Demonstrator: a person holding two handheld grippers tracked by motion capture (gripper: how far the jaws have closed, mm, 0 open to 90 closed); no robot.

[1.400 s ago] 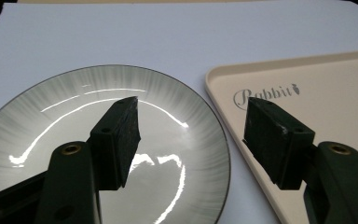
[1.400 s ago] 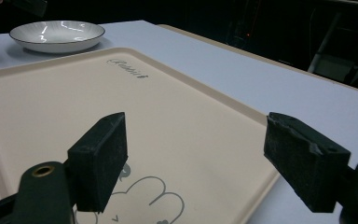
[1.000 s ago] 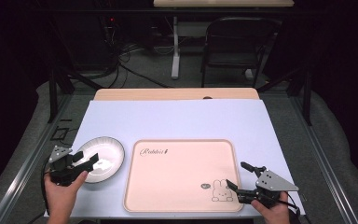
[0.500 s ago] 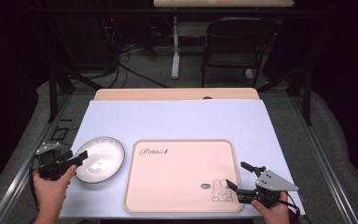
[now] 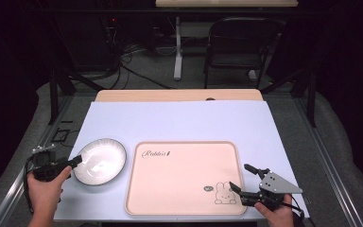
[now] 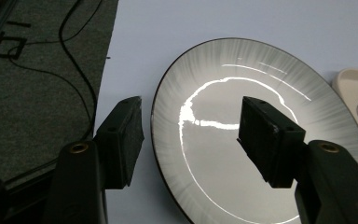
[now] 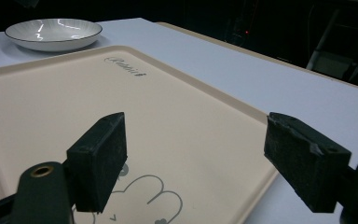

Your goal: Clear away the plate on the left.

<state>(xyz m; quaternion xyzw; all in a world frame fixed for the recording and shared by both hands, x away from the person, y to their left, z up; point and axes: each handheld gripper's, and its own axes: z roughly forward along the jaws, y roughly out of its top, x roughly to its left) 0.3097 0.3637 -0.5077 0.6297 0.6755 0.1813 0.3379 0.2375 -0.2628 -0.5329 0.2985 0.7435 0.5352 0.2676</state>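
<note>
At the near edge of the table the person's right hand holds the right gripper with its jaws spread wide and nothing between them. Its tips hover over the near right corner of the beige tray, with the little rabbit drawing just to the left of its left jaw. In the right gripper view the two black pads stand well apart, the tray surface stretching away between them and its far rim crossing ahead of the right jaw.

Over on the other side, the left hand holds the left gripper at the left rim of the white plate. In the left gripper view the jaws are released and straddle that rim: the left jaw sits outside the plate over the pale blue table cover, the right jaw over the plate's glossy inside. I cannot tell whether either pad touches the rim. A cable trails from this gripper off the table's left edge.

The plate lies flat on the cover, just beside the tray's left edge but apart from it. From the right gripper it sits far off, beyond the tray's script lettering.

Past both grippers the cover runs bare to a wooden strip, and behind that stands a dark chair.
</note>
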